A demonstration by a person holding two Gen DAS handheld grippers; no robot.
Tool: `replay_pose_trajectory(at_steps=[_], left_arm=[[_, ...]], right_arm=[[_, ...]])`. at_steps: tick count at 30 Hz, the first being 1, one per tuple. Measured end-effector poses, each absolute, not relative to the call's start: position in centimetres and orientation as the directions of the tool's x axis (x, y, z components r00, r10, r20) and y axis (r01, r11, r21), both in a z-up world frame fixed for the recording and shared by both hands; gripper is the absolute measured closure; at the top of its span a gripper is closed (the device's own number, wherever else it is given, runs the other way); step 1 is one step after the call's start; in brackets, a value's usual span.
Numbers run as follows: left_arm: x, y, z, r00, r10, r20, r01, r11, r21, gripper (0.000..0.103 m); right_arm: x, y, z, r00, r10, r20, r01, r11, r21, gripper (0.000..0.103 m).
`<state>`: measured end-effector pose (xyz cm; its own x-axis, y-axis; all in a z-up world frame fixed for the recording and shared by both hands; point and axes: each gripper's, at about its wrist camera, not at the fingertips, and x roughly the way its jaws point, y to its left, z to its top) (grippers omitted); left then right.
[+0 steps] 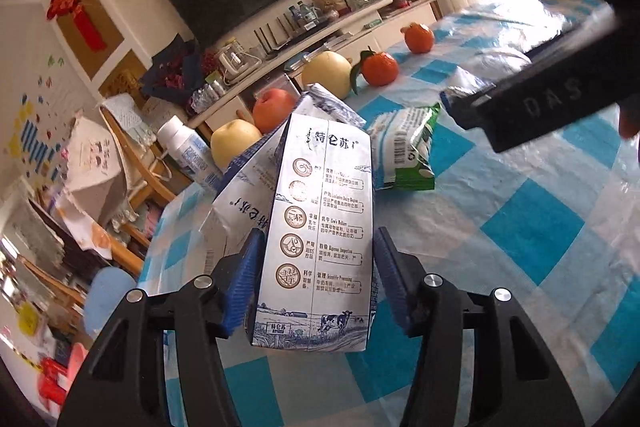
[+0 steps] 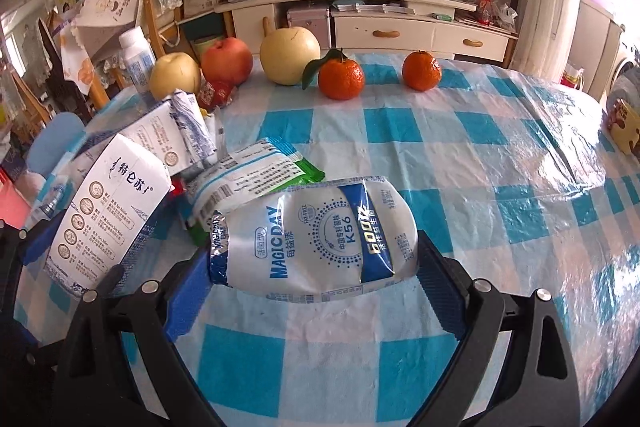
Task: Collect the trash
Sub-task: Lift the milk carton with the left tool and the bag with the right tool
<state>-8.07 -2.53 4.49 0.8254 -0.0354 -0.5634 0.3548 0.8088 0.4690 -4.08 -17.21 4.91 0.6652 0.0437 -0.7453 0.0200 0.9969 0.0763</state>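
A white and blue milk carton (image 1: 320,227) stands tilted between my left gripper's (image 1: 319,233) blue pads, which press on both its sides; the gripper is shut on it. The same carton (image 2: 108,211) appears at the left of the right wrist view. My right gripper (image 2: 312,251) is shut on a silver and blue yoghurt pouch (image 2: 312,239), held crosswise by its two ends. A second, crumpled carton (image 1: 240,199) lies just behind the first. A green and white snack wrapper (image 2: 256,175) lies on the checked tablecloth (image 2: 440,167) between the carton and the pouch.
Along the table's far edge sit two pears (image 2: 290,55), an apple (image 2: 226,61), two tangerines (image 2: 341,77) and a white bottle (image 2: 136,55). A red wrapper (image 2: 216,93) lies by the apple. The table's left edge drops to chairs (image 1: 120,255).
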Motion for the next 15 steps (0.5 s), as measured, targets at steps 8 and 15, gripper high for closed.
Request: replay_pose_trajectory(at_steps=[8,15], left_arm=[[-8.5,3.5,9.0,0.827,-0.1,-0.554,0.304,0.907,0.29,0.046],[-7.7,11.9,12.1,0.834,-0.083,-0.545,0.184,0.974,0.133,0.046]], right_arm=[[-6.3,-14.0,6.8,0.696,0.077,-0.714,-0.012,0.995,0.096,0.01],[-7.1,-7.8,7.9,0.686,0.146,-0.713,-0.119,0.989,0.088,0.01]])
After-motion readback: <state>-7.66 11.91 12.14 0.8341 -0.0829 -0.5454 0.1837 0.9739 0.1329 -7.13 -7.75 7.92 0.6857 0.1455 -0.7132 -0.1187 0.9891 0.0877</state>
